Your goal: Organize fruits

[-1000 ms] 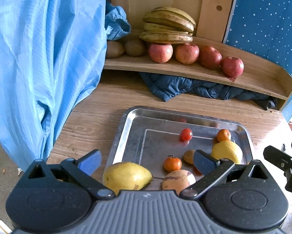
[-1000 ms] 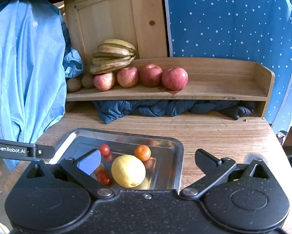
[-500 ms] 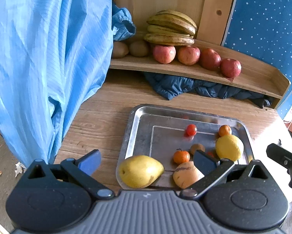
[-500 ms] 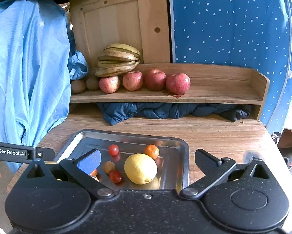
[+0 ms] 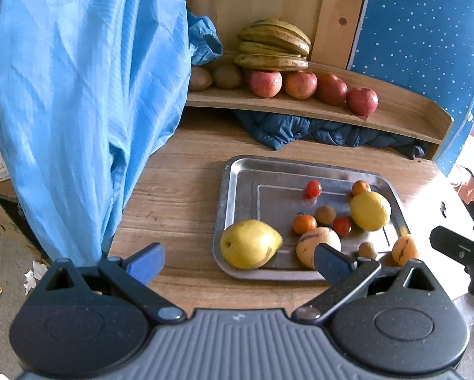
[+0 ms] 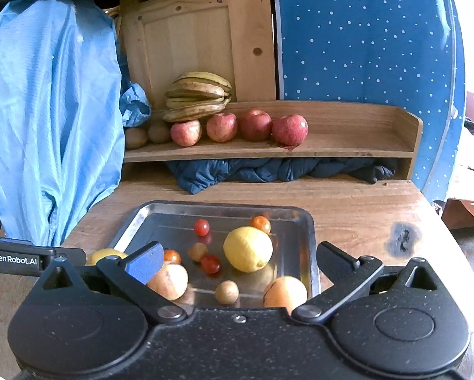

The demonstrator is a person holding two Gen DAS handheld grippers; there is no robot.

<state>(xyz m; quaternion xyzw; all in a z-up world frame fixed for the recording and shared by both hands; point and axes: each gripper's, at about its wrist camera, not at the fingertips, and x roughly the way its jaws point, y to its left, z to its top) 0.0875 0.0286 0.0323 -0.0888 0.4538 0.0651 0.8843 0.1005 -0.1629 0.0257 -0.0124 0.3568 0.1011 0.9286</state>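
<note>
Evidently I had drawn both tools back over the last second: in each wrist view the shiny rectangular steel tray (image 5: 233, 171) sat farther off than before, and more of its near end had come into sight, including a small brown round fruit (image 6: 226, 291) and an orange-yellow fruit (image 6: 286, 290) at the tray's near right corner. None of the fruit looked shifted on the tray.

My left gripper (image 5: 237, 261) hung over the wooden counter (image 5: 173, 196) just short of the tray's near edge, jaws spread wide and holding nothing. My right gripper (image 6: 238, 261) hovered over the tray's near end, jaws equally wide and empty.

On the tray, the big yellow-green pear (image 5: 249, 243) lay at the near left corner. The tan striped fruit (image 5: 316, 242) lay to the right of it, and the large yellow lemon (image 5: 370, 210) towards the right rim. Small red tomatoes (image 5: 313, 188) and little orange citrus (image 5: 304, 223) were scattered between them.

Beyond the tray, the curved wooden shelf (image 6: 348, 145) already carried the browning bananas (image 6: 199, 95), a row of four red apples (image 6: 221, 126) and two brown kiwis (image 6: 148, 134) at its left end, with its right half bare.

I judged that no pick was under way: the retreat gave me an overview, and everything on the tray awaited sorting.
</note>
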